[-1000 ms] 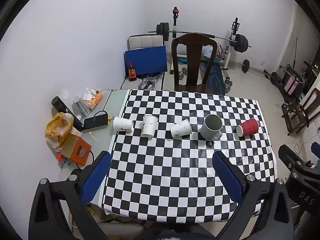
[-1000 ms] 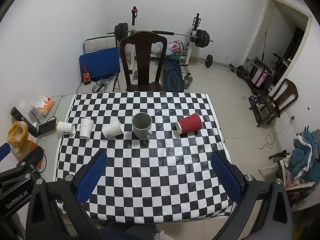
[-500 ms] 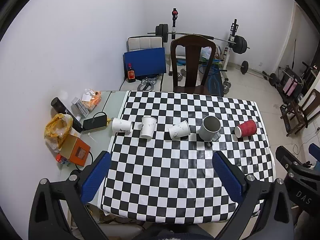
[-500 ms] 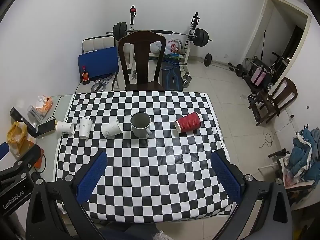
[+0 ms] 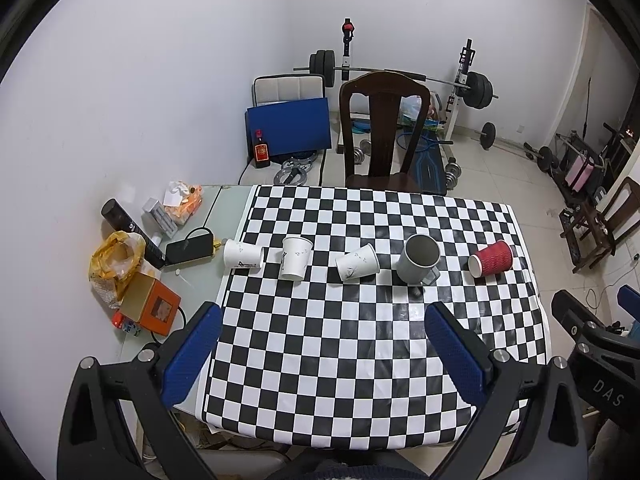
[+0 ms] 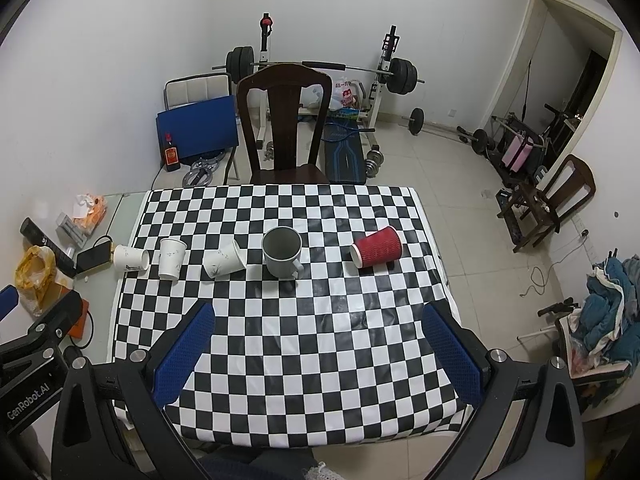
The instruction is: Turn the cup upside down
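Several cups stand in a row across the checkered tablecloth. A white paper cup lies on its side at the left. A second white paper cup stands upright. A third lies on its side. A grey mug stands upright, mouth up. A red ribbed paper cup lies on its side at the right; it also shows in the right wrist view. My left gripper and right gripper are both open and empty, held high above the near half of the table.
A dark wooden chair stands behind the table. Clutter lies on the bare table strip at the left: an orange box, a yellow bag, a black power bank. Gym weights and another chair are beyond.
Both views have drifted slightly; the cups sit a little lower and the grippers seem to have pulled back or risen a bit. No cup has moved.
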Motion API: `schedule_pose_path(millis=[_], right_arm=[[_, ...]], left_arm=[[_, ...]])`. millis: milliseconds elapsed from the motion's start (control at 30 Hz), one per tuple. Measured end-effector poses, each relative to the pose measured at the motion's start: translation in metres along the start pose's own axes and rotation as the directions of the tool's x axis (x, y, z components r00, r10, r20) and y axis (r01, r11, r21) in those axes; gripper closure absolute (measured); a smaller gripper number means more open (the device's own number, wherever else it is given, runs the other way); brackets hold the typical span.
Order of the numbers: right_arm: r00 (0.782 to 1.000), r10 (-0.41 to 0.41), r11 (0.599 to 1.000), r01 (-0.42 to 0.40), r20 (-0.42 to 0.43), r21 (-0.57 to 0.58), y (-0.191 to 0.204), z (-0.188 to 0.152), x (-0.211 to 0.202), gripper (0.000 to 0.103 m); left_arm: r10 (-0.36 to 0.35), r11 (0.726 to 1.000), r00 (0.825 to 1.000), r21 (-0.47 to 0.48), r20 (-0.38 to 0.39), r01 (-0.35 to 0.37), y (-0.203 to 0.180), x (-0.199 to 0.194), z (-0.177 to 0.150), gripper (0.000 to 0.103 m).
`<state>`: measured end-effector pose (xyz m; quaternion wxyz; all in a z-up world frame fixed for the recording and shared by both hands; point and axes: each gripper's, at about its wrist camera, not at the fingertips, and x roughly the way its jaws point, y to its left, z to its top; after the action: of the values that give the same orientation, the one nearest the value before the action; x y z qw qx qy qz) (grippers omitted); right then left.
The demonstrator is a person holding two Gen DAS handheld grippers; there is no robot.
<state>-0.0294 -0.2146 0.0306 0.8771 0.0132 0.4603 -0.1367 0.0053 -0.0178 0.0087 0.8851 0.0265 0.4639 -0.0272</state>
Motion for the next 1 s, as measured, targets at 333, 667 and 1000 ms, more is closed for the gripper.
schedule_pose_path(millis=[333,667,1000], right_arm=[[1.0,0.004,1.0,-0.004,0.002,0.001,-0.001,0.0,0.0,0.0],[1.0,0.005,1.0,-0.005,0.003,0.002,-0.001,0.0,-0.001,0.0],[1.0,0.005,1.0,-0.005,0.004,0.005,-0.001,0.0,-0.001,0.0]], left_arm=[[0.0,1.0,1.0,-0.001,0.006,0.0,-0.007,-0.002,0.008,0.0],[-0.004,1.0,1.0,0.0,0.009,0.004,-0.006,-0.003,0.007,0.0],[-0.006,1.0,1.0,0.001,0.011,0.006,-0.008,-0.006,0.016,0.0]])
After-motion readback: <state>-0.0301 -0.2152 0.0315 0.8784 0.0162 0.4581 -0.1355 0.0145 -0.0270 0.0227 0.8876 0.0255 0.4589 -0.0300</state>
